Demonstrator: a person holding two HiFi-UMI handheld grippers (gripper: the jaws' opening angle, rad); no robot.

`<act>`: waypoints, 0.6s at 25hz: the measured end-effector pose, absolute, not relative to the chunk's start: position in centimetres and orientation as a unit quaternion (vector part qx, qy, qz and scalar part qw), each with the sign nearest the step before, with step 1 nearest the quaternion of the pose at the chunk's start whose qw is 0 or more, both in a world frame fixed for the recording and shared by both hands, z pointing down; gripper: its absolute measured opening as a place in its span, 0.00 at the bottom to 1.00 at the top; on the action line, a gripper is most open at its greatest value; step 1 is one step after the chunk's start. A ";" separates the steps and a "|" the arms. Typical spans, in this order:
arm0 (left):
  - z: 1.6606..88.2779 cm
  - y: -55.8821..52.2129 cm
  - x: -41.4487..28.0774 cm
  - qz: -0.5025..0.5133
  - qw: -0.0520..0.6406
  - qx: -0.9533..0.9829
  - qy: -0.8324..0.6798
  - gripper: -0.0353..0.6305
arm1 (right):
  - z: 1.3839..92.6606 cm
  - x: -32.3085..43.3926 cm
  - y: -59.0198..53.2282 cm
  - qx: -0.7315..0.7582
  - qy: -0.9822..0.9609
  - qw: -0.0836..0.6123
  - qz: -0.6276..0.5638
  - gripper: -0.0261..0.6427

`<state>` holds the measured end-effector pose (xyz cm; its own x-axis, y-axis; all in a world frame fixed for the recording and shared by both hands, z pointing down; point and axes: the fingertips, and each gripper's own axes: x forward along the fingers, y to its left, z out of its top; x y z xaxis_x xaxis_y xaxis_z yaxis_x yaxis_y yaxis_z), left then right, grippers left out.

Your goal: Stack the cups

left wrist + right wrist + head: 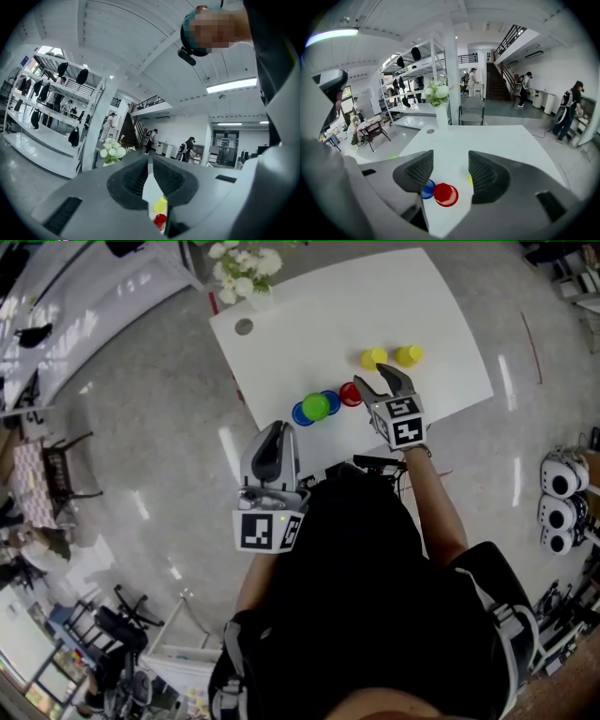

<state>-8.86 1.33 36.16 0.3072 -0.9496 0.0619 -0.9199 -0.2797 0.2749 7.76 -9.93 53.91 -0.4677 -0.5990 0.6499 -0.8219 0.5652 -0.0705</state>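
**Right gripper open over red cup, nothing gripped**

Small red plastic cup (pixel 446 194): upside down, flat faceted base up, flared lip down on the tabletop. Glossy, no visible damage.

Probably light, stiff and a bit slick, so likely to skid or tip if touched on one side only. Best taken across the tapered wall just under the base, both pads landing together, with a light squeeze.

Sits near the front edge of the white table (pixel 431 306). Just beside it, a green plastic cup (pixel 316 406) with blue plastic cup (pixel 331 401) showing on both sides of it. Can't tell whether one blue or two, or whether already nested. Two yellow plastic cups (pixel 373 358) side by side, a little further in.

Right gripper (pixel 450 157): jaws wide apart, red cup in the gap below them, no contact on either side. Needs to drop lower before closing, by the look of it.

Left gripper (pixel 150 161): held back near the body, off the table, jaws together, nothing between them.

At the far corner of the table: vase of white flowers (pixel 246 268) and a small grey disc (pixel 244 326), well clear of the cups.
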 end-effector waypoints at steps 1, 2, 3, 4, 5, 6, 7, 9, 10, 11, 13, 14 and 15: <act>36.2 1.0 -8.8 -0.056 0.131 0.799 -0.584 0.13 | 54.1 8.4 -10.2 0.432 -0.831 0.292 0.194 0.42; 36.3 0.7 -8.7 -0.055 0.132 0.800 -0.583 0.13 | 54.3 9.0 -10.6 0.439 -0.826 0.293 0.197 0.42; 36.3 0.4 -8.6 -0.053 0.132 0.800 -0.582 0.13 | 54.6 9.5 -10.9 0.445 -0.822 0.294 0.199 0.42; 36.4 0.2 -8.5 -0.052 0.133 0.801 -0.581 0.13 | 54.8 10.1 -11.3 0.450 -0.818 0.294 0.202 0.42; 36.4 0.0 -8.3 -0.050 0.134 0.802 -0.580 0.13 | 55.1 10.6 -11.6 0.456 -0.814 0.296 0.205 0.42; 36.4 -0.2 -8.2 -0.049 0.135 0.803 -0.578 0.13 | 55.5 11.1 -12.0 0.461 -0.810 0.297 0.208 0.42; 36.4 -0.4 -8.0 -0.048 0.135 0.805 -0.576 0.13 | 55.9 11.6 -12.4 0.465 -0.806 0.299 0.212 0.42; 36.5 -0.6 -7.7 -0.044 0.136 0.808 -0.571 0.13 | 56.9 12.3 -13.0 0.472 -0.797 0.303 0.224 0.42; 36.5 -0.7 -7.5 -0.042 0.136 0.810 -0.569 0.13 | 57.4 12.6 -13.2 0.474 -0.793 0.304 0.231 0.42; 36.6 -0.8 -7.4 -0.041 0.136 0.811 -0.568 0.13 | 58.0 12.9 -13.5 0.477 -0.789 0.306 0.237 0.42; 36.7 -1.2 -7.2 -0.039 0.139 0.812 -0.565 0.13 | 59.0 13.4 -13.9 0.482 -0.782 0.311 0.246 0.41; 36.8 -1.4 -7.2 -0.038 0.140 0.813 -0.564 0.13 | 59.5 13.6 -14.1 0.483 -0.779 0.313 0.250 0.42; 36.8 -1.5 -7.2 -0.037 0.141 0.813 -0.563 0.13 | 60.0 13.7 -14.3 0.483 -0.777 0.316 0.253 0.41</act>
